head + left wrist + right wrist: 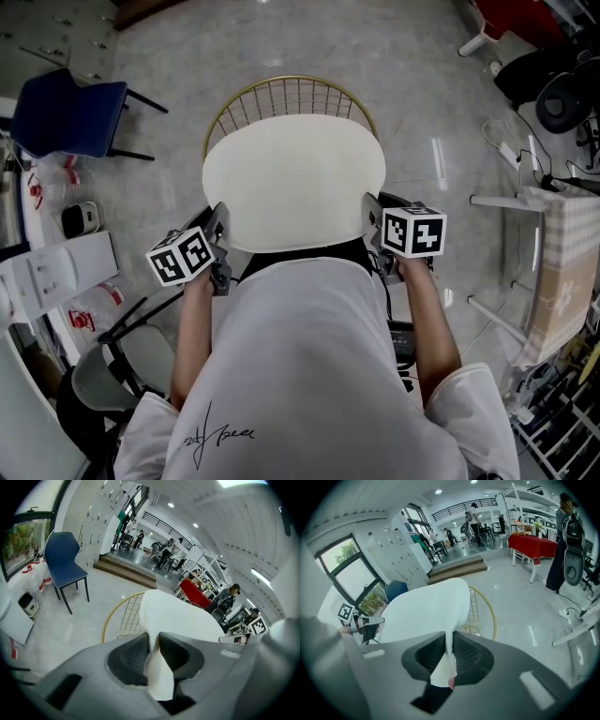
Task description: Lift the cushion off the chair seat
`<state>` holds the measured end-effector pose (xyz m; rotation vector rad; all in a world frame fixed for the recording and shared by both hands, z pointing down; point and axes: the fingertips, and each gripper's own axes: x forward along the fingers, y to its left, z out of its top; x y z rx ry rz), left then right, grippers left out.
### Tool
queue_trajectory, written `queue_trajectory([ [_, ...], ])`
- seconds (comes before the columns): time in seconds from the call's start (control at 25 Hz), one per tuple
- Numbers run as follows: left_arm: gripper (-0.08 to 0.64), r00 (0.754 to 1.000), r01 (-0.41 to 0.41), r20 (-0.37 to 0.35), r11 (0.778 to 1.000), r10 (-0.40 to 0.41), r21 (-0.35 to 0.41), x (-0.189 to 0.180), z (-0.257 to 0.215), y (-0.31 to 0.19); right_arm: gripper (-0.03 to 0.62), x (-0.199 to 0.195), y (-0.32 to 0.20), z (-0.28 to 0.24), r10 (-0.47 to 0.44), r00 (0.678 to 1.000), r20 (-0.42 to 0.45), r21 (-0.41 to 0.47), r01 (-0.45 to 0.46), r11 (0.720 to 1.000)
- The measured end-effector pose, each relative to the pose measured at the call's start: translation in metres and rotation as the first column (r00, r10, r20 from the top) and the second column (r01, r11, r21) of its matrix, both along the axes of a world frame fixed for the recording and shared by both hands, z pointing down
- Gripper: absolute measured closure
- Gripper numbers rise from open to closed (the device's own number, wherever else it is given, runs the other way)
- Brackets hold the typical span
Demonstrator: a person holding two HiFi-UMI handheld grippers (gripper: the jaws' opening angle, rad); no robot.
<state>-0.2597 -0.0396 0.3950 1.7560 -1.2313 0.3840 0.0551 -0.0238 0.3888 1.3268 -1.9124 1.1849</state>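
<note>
Cushion (293, 178) sits over the seat of the gold wire chair (286, 94). The left gripper (153, 644) is clamped on its left edge, the right gripper (451, 644) on its right edge. To lift well, raise both hands together and level, so neither thin edge slips out. No brand shows; the scrawl on the shirt (309, 375) is unreadable.

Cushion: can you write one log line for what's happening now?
cushion: white, over gold wire chair | left tongs: shut on its edge | right tongs: shut on opposite edge
</note>
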Motion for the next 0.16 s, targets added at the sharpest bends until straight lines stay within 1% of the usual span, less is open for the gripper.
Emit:
queue_trajectory([
  [0.16,0.483,1.000,0.004,-0.003,1.000,-0.004,-0.008,-0.0002,0.0028,0.0059,0.538,-0.0005,0.0025,0.0015,0.003,1.000,-0.009,-0.002,-0.003,1.000],
])
